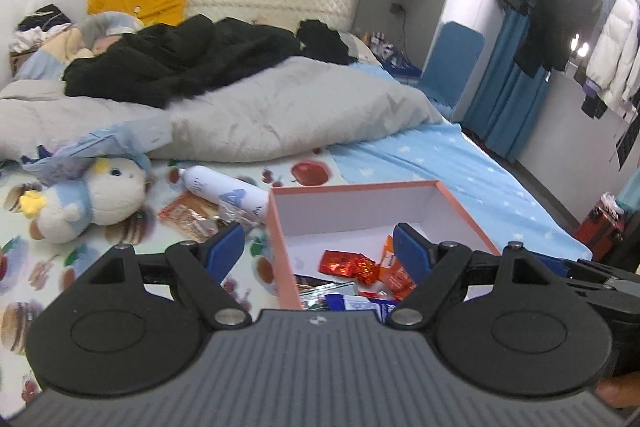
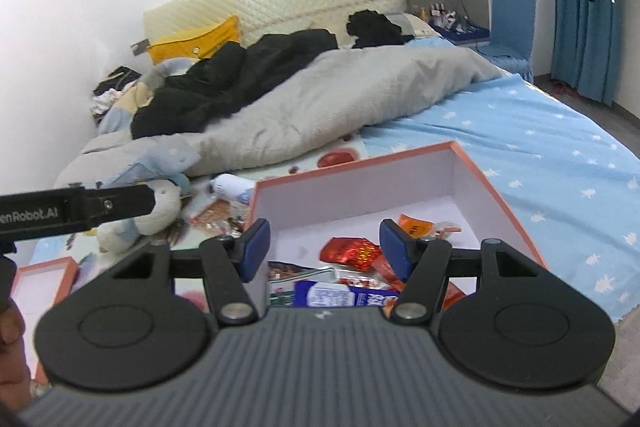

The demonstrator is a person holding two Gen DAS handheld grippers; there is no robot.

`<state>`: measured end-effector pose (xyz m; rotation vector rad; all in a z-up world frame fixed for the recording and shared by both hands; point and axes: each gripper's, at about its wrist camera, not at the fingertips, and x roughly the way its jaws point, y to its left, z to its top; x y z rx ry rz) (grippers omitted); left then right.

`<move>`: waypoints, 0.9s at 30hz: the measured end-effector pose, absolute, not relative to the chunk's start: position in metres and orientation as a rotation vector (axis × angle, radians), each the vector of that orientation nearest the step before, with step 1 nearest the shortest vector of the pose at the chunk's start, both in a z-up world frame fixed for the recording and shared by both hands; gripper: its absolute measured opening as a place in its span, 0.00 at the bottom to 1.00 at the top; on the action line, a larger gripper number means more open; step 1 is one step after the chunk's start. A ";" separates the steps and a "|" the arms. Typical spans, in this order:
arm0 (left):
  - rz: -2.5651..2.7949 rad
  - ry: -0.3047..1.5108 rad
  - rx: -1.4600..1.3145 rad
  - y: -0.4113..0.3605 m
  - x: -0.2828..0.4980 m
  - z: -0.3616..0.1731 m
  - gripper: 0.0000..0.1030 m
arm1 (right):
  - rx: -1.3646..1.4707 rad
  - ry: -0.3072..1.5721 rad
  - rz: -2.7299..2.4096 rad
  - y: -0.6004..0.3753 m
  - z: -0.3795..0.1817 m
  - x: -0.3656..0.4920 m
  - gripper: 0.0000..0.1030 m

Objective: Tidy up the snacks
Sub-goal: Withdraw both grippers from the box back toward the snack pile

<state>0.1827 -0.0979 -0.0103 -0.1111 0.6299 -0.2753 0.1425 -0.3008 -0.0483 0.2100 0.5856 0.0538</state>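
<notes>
Left wrist view: my left hand-held gripper hangs with fingers apart and empty over the box's near-left corner. The loose snacks lie on the bed at left centre of the frame, beside the bottle, so the left is nearer. Right wrist view: the right hand-held gripper, also apart and empty, faces packets already boxed, and shows the lid lower left.
</notes>
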 end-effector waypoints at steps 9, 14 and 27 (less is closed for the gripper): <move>-0.207 0.605 -0.149 -0.053 0.147 -0.005 0.82 | 0.188 0.565 0.118 -0.266 -0.043 0.127 0.61; -0.162 0.604 -0.172 -0.029 0.128 -0.007 0.82 | 0.171 0.560 0.151 -0.241 -0.044 0.117 0.61; -0.049 0.592 -0.266 0.052 0.073 -0.025 0.82 | 0.134 0.583 0.232 -0.187 -0.060 0.096 0.61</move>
